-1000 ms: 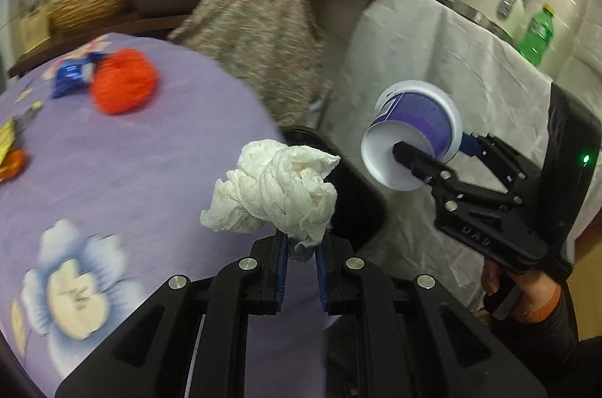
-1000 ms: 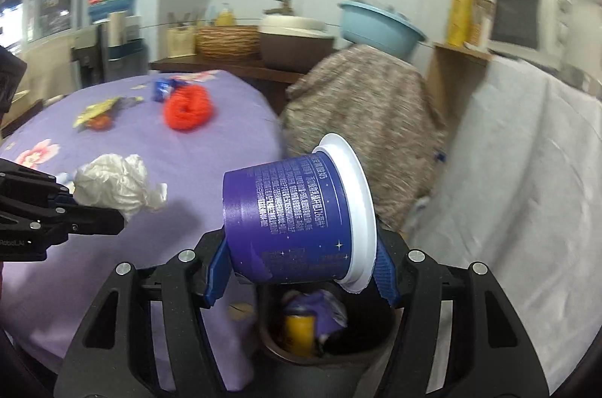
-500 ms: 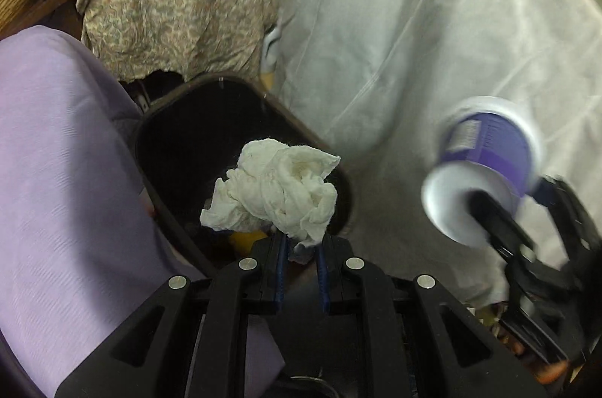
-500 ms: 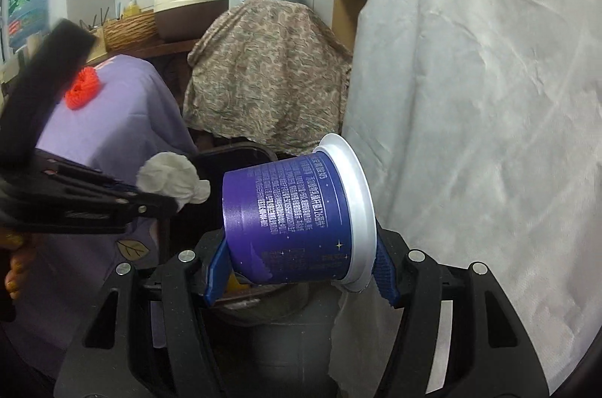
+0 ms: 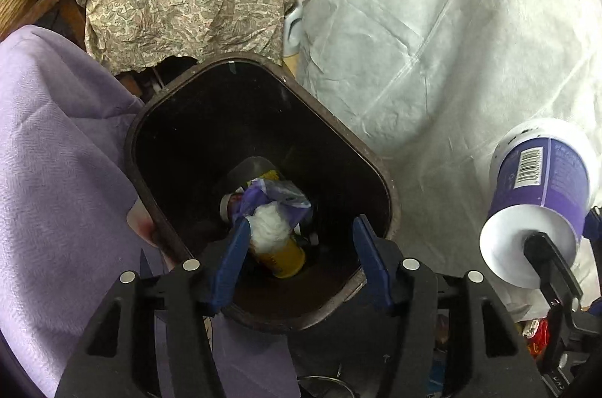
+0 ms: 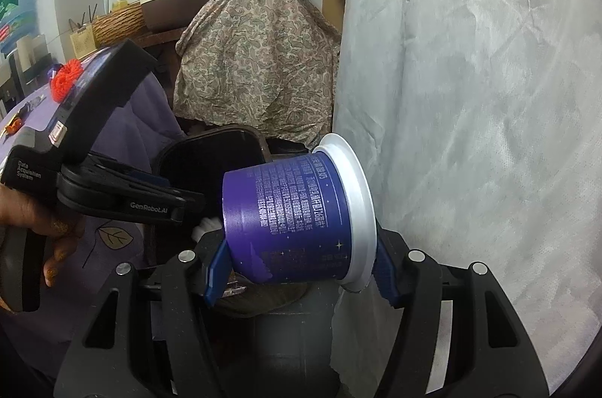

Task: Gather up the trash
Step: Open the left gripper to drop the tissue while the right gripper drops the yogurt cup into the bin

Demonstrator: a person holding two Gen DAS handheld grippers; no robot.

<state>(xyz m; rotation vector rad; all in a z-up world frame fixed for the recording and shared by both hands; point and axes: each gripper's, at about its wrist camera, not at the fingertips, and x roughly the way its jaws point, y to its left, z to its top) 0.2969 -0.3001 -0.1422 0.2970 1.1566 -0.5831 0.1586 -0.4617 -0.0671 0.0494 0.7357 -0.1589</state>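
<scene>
Tissue dropped in the bin, cup waiting beside it.
The left tongs (image 5: pixel 301 243), jaws just opened and spread with nothing between them, hang over the dark bin (image 5: pixel 338 130); the white tissue wad (image 5: pixel 269 232) lies inside on a yellow can (image 5: pixel 286 256). The right tongs (image 6: pixel 297 270) pinch a purple cup (image 6: pixel 289 221) sideways, just beside the bin's rim.

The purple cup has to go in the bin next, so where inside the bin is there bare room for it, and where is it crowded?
Free: the dark far half of the bin, bordered by its rim. Crowded: the near middle, where the white tissue lies on a yellow can and purple wrapper. The open left gripper hangs there; the right gripper holds the purple cup.
</scene>
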